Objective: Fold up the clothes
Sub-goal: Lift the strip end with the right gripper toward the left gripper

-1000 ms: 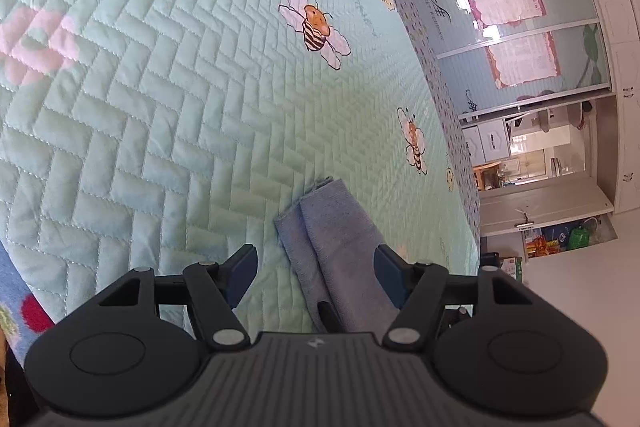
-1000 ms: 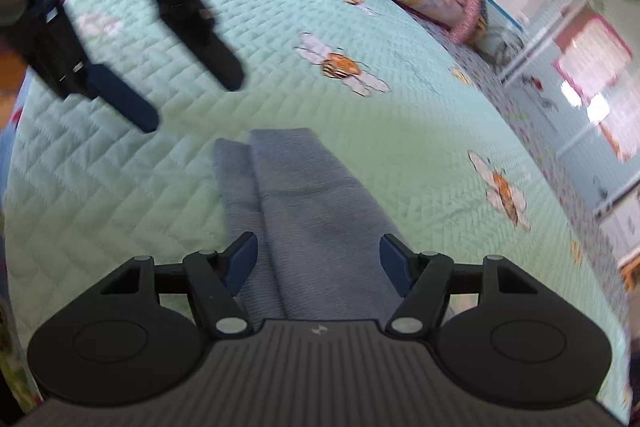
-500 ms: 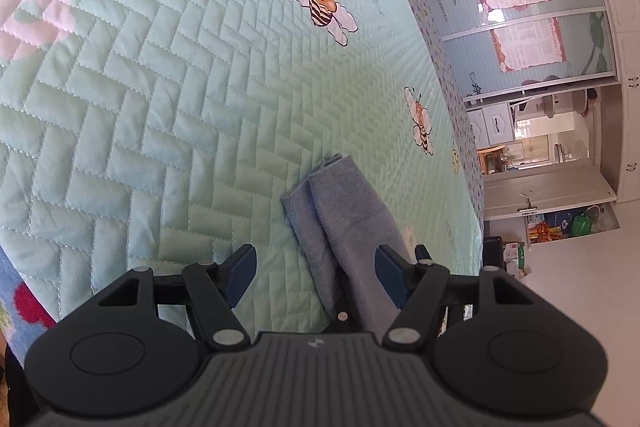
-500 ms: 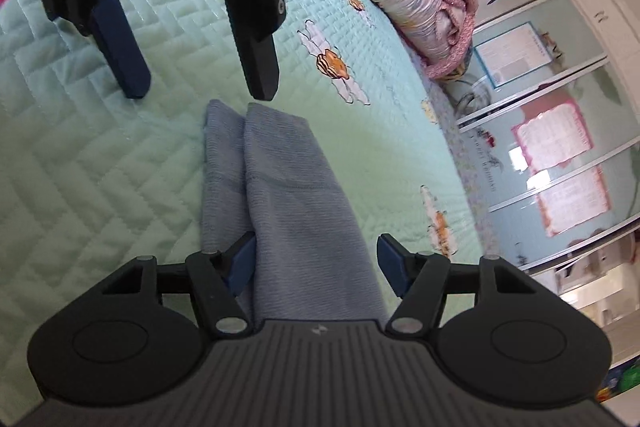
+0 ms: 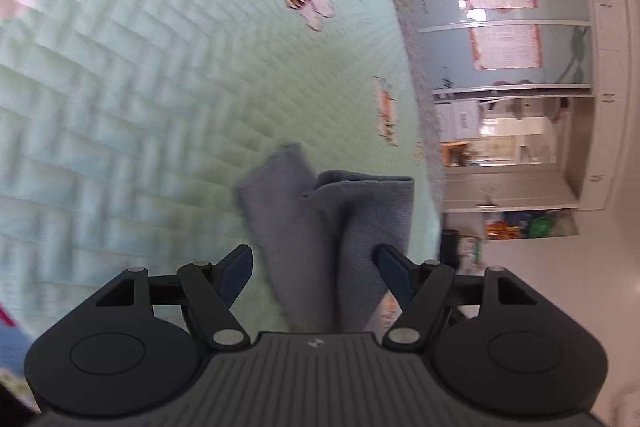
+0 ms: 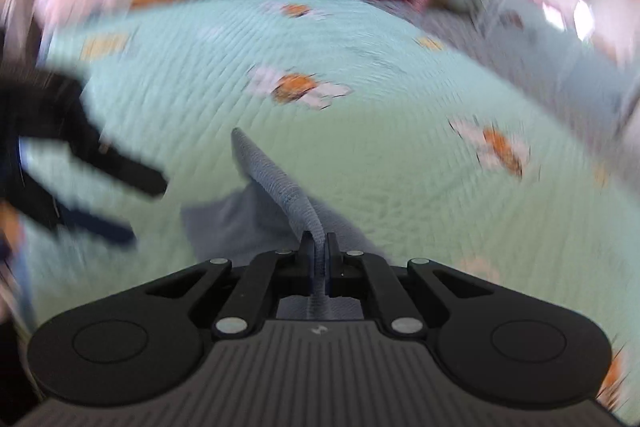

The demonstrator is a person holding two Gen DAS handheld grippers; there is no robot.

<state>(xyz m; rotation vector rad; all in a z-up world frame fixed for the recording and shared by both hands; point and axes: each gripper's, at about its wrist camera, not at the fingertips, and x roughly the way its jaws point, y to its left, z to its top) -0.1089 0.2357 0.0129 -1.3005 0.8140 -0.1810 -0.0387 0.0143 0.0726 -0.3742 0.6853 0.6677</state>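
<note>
Right gripper (image 6: 319, 259) clamps the blue-grey garment (image 6: 276, 183) by its near end, lifting it off the green quilt (image 6: 400, 163), presumably to fold; left gripper (image 5: 314, 267), at nine o'clock (blurred), is opening, pads clear.

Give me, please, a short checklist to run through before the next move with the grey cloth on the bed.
1. Right gripper clamped on the grey cloth: ok, a ridge of fabric is pinched between the pads.
2. Left gripper free to grab: ok, jaws opening, cloth between them but not pressed.
3. Cloth's far end resting on the green quilt: ok.
4. Earlier fold intact: not ok, layers are splaying apart.
5. Grippers clear of each other: ok, apart in the right wrist view.
6. Grip holds all layers: cannot tell.
</note>
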